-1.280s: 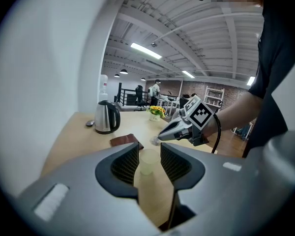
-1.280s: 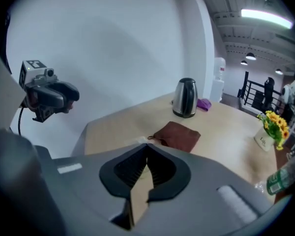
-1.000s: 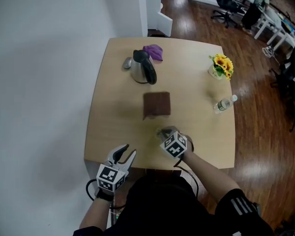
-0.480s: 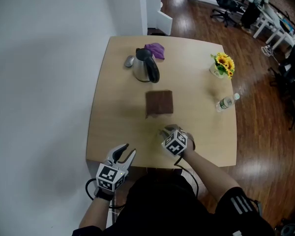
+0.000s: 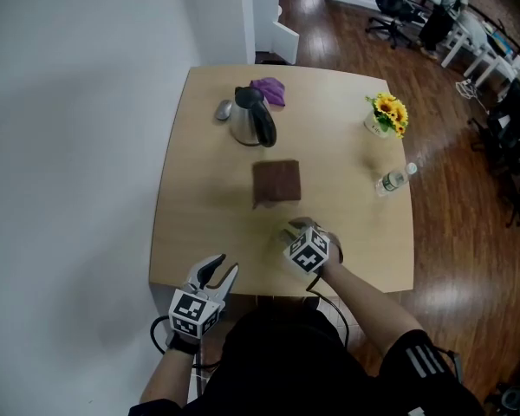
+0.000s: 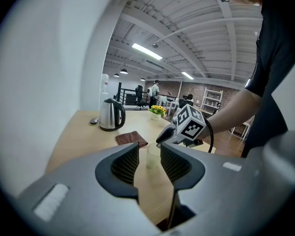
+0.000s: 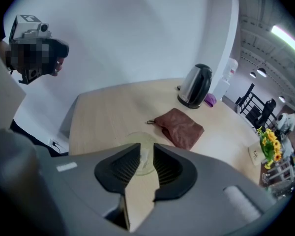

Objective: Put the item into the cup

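A translucent pale cup [image 7: 132, 139] stands on the wooden table [image 5: 199, 198] near its front edge. My right gripper [image 7: 146, 154] hangs straight over it, its jaws opening, with nothing pressed between the pads. A pale shape shows inside the cup; I cannot tell what it is. In the head view the right gripper [image 5: 296, 230] covers most of the cup. The left gripper view shows the cup [image 6: 153, 155] under the right gripper [image 6: 167, 134]. My left gripper [image 5: 215, 271] is open and empty, off the table's front left corner.
A steel kettle [image 5: 251, 118] stands at the back with a purple cloth [image 5: 269, 89] and a small grey object [image 5: 224, 110]. A brown pouch [image 5: 276, 183] lies mid-table. Sunflowers [image 5: 386, 115] and a water bottle [image 5: 393, 181] are at the right.
My right gripper has stayed over the cup at the table's front. The left gripper has not moved. The head view has shifted slightly.
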Tool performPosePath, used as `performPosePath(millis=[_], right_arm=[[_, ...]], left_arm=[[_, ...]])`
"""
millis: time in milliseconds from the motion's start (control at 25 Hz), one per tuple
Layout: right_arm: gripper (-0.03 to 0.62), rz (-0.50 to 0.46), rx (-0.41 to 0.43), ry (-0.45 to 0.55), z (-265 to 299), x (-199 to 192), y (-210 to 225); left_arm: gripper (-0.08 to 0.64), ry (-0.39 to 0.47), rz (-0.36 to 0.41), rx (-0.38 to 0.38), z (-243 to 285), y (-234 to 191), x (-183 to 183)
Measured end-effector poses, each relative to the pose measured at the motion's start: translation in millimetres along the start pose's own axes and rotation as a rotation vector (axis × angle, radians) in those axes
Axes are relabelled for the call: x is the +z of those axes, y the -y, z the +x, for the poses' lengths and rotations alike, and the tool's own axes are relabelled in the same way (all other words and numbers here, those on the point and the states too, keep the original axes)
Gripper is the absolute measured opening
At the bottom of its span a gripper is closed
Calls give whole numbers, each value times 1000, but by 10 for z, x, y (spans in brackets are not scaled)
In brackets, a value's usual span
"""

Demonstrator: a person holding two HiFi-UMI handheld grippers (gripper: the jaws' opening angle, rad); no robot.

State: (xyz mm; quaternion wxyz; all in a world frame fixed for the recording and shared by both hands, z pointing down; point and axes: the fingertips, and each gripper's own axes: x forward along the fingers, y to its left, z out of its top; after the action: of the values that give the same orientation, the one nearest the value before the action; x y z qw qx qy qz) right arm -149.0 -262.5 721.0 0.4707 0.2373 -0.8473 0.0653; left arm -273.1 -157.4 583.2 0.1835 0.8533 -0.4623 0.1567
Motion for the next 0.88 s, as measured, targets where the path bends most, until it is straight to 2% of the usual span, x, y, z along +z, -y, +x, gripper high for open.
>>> performPosePath(millis=[240, 520, 680, 880], right_arm=[[96, 81, -6, 133, -336, 233, 35], [94, 302, -18, 387, -1070, 415, 156], [87, 394, -59, 491, -1578, 378, 170], [74, 482, -84, 587, -2124, 151, 83]], left_arm=[[132, 16, 12, -15, 14, 22, 81], [132, 30, 52, -82, 82, 143, 201], [132, 27, 75, -122, 58, 188, 204], [132, 26, 88, -151, 51, 325, 152]])
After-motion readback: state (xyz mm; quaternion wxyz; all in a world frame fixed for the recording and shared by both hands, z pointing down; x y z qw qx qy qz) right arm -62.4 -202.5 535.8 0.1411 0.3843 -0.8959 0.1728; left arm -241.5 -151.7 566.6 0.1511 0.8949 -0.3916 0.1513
